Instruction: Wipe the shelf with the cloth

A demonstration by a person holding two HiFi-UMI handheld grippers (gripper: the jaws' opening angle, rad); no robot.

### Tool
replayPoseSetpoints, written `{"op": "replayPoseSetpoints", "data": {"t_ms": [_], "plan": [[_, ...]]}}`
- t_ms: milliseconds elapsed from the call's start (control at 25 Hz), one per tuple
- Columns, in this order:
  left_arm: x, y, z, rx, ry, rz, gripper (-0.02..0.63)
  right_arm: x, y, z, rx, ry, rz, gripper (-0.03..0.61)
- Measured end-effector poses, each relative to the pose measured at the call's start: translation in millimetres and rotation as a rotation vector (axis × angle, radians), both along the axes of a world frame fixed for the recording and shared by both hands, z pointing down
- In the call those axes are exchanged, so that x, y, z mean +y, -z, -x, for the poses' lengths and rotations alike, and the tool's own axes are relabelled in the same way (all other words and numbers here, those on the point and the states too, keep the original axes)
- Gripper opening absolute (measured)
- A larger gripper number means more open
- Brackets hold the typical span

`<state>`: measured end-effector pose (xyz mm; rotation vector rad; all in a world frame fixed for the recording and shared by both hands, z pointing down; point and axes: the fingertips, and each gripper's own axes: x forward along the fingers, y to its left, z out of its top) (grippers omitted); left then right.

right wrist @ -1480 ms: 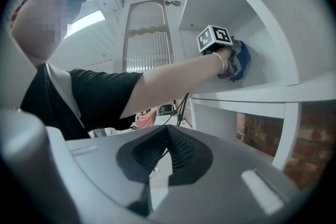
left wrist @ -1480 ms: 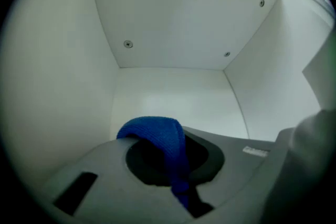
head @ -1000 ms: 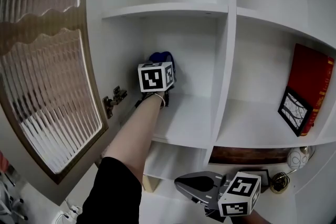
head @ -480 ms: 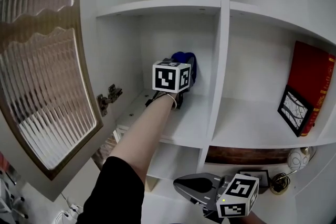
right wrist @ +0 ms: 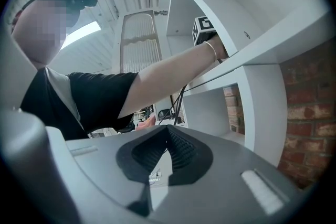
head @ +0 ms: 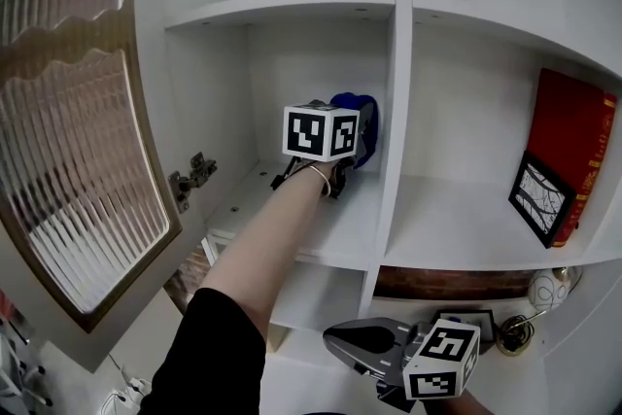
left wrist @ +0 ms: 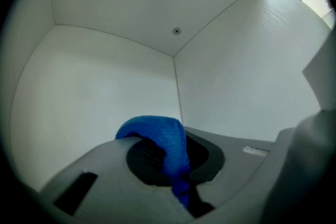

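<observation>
Two grippers show in the head view: your left gripper [head: 342, 155] holds the blue cloth [head: 356, 117] at the shelf's [head: 292, 228] back right corner, and your right gripper [head: 374, 352] hangs below. Left gripper view: jaws pinch the cloth. Right gripper view: jaws together, empty. You seem mid-wipe; next, sweep forward across the board.

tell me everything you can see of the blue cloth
The cloth is bright blue with a fine towel-like weave. It is bunched and pinched in the shut jaws of the left gripper, one fold arching over them, a strip running down between them. It is inside the white shelf compartment near the back right corner; contact with a wall cannot be told.
</observation>
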<state>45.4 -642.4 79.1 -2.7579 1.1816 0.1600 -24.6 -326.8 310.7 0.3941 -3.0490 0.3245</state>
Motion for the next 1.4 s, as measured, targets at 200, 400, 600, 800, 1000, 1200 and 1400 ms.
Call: {"op": "replayPoseSetpoints", "data": {"t_ms": [200, 400, 600, 800, 1000, 1200, 1400], "plan": [[-5.8, 13.5, 66.2, 0.057, 0.212, -0.062, 0.006, 4.5, -1.7, 3.6, 0.015, 0.009, -0.002, 0.009], [-18.6, -7.9, 138.4, 0.013, 0.456, 0.003, 0.005, 8.9, -1.1, 11.6, 0.018, 0.032, -0.013, 0.009], [-26.7, -24.1, 159.8, 0.041, 0.509, 0.083, 0.003, 11.6, -2.9, 17.2, 0.028, 0.050, -0.012, 0.009], [-28.3, -22.4, 157.1, 0.087, 0.501, 0.104, 0.000, 8.8, -1.4, 13.6, 0.016, 0.044, -0.014, 0.009], [-20.4, -29.8, 122.4, 0.004, 0.394, 0.124, 0.000, 10.2, 1.4, 10.9, -0.004, 0.054, -0.011, 0.009], [-19.0, -49.3, 70.7, -0.107, 0.220, 0.195, 0.000, 15.5, 3.7, 9.0, -0.003, 0.063, -0.020, 0.009], [-16.1, -56.4, 37.5, -0.163, 0.131, 0.189, 0.006, 13.7, 6.1, -3.6, -0.014, 0.032, -0.023, 0.009]]}}
